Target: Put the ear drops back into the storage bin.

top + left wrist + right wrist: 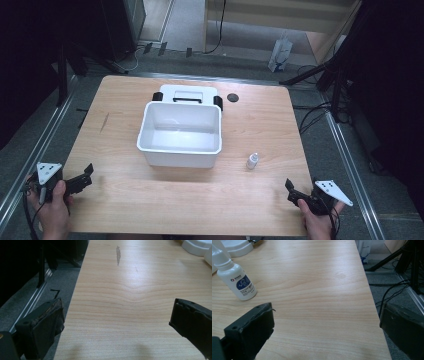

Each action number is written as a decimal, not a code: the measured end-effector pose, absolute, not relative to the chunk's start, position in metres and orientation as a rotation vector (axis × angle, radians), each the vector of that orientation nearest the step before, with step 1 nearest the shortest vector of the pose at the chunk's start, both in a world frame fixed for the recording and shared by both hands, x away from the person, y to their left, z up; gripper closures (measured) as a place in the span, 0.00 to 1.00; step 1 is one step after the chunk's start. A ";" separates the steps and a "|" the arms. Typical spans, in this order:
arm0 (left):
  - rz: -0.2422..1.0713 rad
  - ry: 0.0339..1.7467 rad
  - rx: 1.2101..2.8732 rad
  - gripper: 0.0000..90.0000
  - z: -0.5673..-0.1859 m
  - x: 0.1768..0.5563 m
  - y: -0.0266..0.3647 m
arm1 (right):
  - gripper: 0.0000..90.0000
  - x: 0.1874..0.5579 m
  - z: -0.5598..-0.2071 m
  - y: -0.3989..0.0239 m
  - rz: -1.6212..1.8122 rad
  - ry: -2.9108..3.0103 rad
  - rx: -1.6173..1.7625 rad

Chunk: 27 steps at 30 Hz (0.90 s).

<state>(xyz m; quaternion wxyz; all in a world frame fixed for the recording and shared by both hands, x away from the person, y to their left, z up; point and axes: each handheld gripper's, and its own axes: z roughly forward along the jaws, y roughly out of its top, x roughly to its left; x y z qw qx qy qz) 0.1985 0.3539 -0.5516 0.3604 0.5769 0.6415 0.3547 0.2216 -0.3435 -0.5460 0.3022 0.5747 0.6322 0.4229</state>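
A white bin [180, 132] stands in the middle of the wooden table [125, 200], with its white lid [187, 93] lying flat just behind it. A small white dropper bottle [253, 161] [235, 277] with a blue label stands upright to the right of the bin's front corner. My left gripper [85, 176] [116, 322] rests at the table's near left edge, jaws wide open and empty. At the near right corner, my right gripper [291, 189] [325, 327] is open too, with the bottle ahead and to its left.
A small black disc [232, 97] lies on the table behind the bin, to the right of the lid. A dark smudge [118, 255] marks the wood at the left. Grey floor, metal rails and cables [320, 112] surround the table; a white bag [280, 52] stands beyond it.
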 end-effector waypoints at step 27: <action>0.885 1.661 1.476 0.00 -0.552 0.199 0.356 | 0.00 0.244 -0.501 -0.334 0.781 2.174 1.390</action>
